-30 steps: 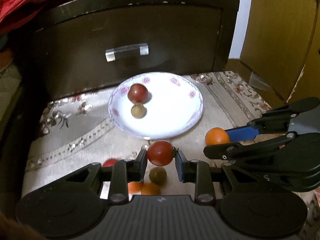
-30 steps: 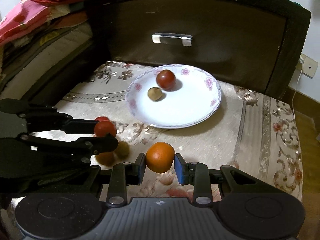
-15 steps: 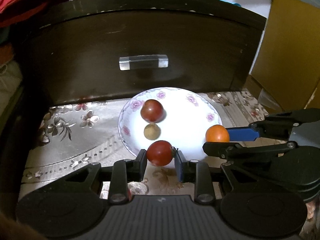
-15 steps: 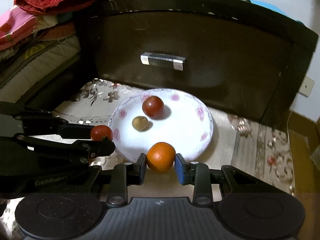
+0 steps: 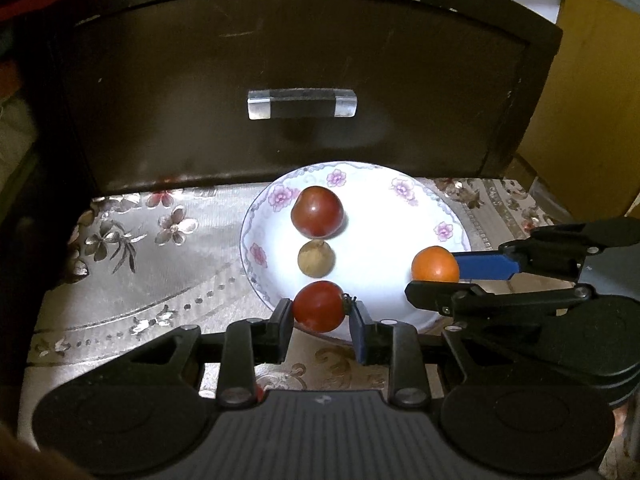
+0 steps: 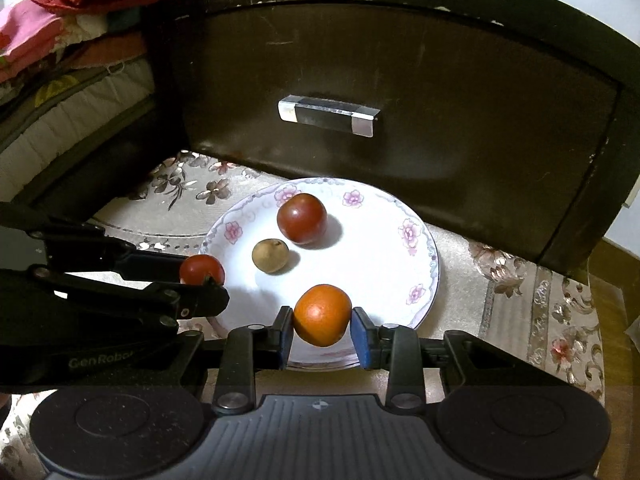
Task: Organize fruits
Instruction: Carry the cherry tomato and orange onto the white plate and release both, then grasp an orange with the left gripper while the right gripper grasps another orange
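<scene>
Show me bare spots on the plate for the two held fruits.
The right half of the plate is bare, from the big red fruit to the right rim. The left side is crowded by that fruit and the brown fruit. The right tool holds the orange fruit over the near rim; the left tool holds the red tomato there too.

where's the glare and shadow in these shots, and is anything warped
Left wrist view: the plate centre is blown out white, and the drawer front bows from fisheye. Right wrist view: the big red fruit casts a soft shadow to its right; the drawer handle glints.
</scene>
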Available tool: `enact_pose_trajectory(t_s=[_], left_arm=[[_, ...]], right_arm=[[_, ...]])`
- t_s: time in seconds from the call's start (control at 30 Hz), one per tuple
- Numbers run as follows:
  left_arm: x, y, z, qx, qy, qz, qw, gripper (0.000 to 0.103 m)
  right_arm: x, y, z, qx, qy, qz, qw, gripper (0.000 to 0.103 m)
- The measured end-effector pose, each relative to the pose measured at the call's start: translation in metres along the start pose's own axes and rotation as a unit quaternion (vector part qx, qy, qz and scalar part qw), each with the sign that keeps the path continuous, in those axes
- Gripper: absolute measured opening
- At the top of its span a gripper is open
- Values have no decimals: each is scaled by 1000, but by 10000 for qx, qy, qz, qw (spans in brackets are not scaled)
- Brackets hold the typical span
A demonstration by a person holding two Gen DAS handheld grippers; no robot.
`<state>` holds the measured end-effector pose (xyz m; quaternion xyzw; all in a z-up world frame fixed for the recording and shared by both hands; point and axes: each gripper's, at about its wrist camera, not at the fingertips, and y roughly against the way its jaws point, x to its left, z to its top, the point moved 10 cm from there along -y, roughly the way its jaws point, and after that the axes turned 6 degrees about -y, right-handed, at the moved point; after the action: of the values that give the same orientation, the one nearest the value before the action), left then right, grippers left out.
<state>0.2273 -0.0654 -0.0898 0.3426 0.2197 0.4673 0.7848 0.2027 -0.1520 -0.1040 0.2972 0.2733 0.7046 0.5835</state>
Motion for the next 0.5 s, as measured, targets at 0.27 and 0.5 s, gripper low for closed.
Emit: enact_pose_trajectory(t_s=[0.27, 0.5], left_arm=[[1, 1, 1, -9, 46, -28, 10000, 37], [1, 4, 2, -19, 47, -43, 10000, 41]], right_arm=[[-1, -2, -1, -42, 3, 0, 10000, 33], [-5, 2, -1, -61, -139, -16, 9999, 39]])
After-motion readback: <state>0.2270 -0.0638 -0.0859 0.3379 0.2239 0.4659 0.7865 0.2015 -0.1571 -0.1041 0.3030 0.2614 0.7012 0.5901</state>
